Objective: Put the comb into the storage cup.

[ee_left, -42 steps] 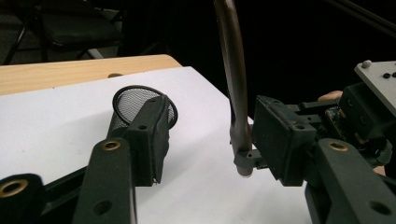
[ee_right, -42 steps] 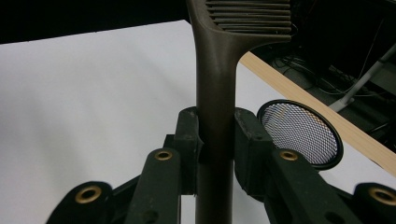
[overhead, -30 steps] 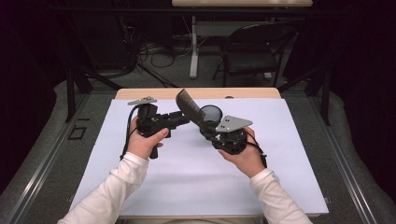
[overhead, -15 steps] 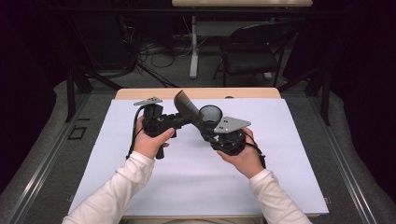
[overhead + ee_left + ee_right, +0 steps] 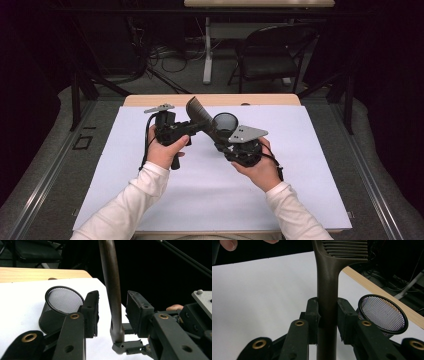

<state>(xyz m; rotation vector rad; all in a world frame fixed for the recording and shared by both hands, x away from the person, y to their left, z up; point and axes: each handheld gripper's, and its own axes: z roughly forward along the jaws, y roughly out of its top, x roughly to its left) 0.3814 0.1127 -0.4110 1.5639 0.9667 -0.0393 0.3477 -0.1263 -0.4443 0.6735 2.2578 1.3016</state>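
Dark surroundings frame the scene: a folding chair (image 5: pixel 270 57) and a tangle of cables on the floor sit behind a wooden table (image 5: pixel 210 100), most of which is covered by a white sheet (image 5: pixel 200 195). From where I stand, a person in white sleeves reaches in from the near edge, a handheld tool in each fist, both raised over the middle of the sheet.

Between the two tools is a dark brown slotted spatula (image 5: pixel 199 114), its blade angled up and toward the far left. Its handle (image 5: pixel 327 305) runs straight up between the pads of the right gripper (image 5: pixel 327 320), which are pressed against it on both sides, so that tool is clamped narrowly on the handle. The left gripper (image 5: pixel 111 315) comes at the same handle from the other side; its jaws stand wide, with the handle (image 5: pixel 113 290) passing through the gap and clear space showing on either side, though whether one pad brushes it lower down is hard to tell from this angle.

Just beyond the right gripper stands a black mesh cup (image 5: pixel 225 122) on the sheet, mouth open upward and slightly tilted toward the camera in both gripper views.
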